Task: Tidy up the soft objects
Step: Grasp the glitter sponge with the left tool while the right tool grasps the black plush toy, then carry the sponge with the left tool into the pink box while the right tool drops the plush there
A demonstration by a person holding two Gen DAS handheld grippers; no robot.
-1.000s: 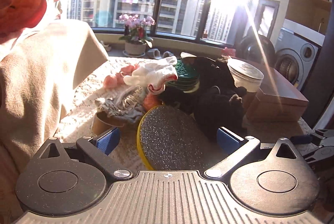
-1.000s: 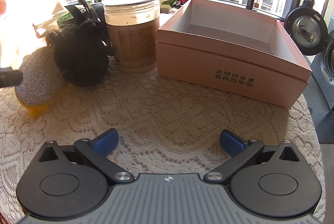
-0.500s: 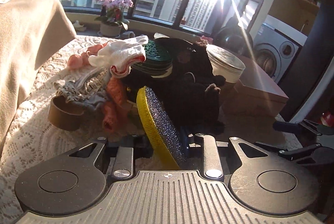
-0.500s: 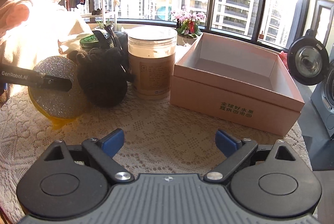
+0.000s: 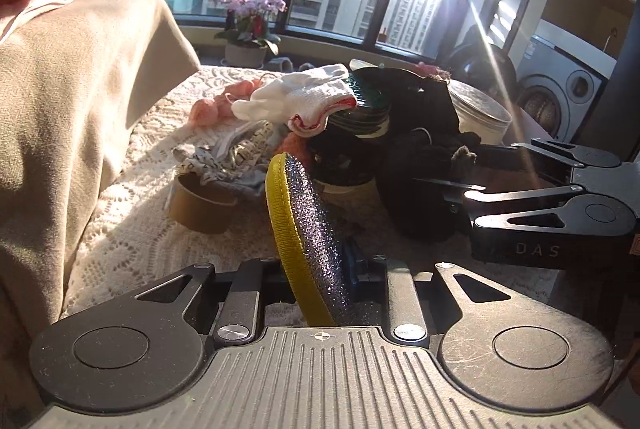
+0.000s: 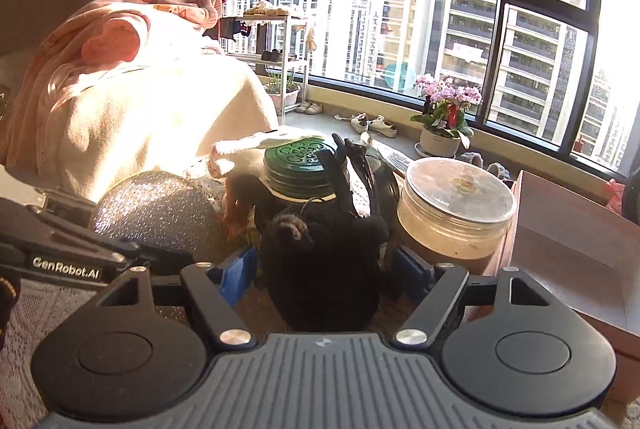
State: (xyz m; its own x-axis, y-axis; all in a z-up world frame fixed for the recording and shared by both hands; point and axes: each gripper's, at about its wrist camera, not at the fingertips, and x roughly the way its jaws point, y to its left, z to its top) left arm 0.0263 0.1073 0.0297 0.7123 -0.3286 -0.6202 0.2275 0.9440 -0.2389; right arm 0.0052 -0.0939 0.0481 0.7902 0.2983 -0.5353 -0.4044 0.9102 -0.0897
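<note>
Glittery silver fabric with a yellow rim covers a round pad [image 5: 310, 229], which stands on edge, pinched between the closed jaws of the left gripper [image 5: 320, 281] at the near edge of a table covered in a cream lace cloth [image 5: 132, 229]. Just right of it, the right gripper [image 6: 324, 269] has its blue-padded jaws partly open around a black fuzzy item [image 6: 324, 261]; I cannot tell whether the pads actually press it.

A little farther back on the left sits a brown cardboard ring [image 5: 200, 205], with a crumpled grey patterned cloth [image 5: 236, 153] draped over its far side. Behind that cloth, a white knitted glove with a red-trimmed cuff [image 5: 300, 99] lies on a green-lidded jar [image 6: 300, 161], and pink yarn [image 5: 208, 109] lies to the left. To the right of the black item stands a clear-lidded plastic tub [image 6: 456, 205], and right of that an open pink cardboard box [image 6: 572, 253].

On the far left hangs a beige draped fabric [image 5: 80, 109]. Farthest back, a potted pink orchid [image 6: 444, 113] sits by the window.
</note>
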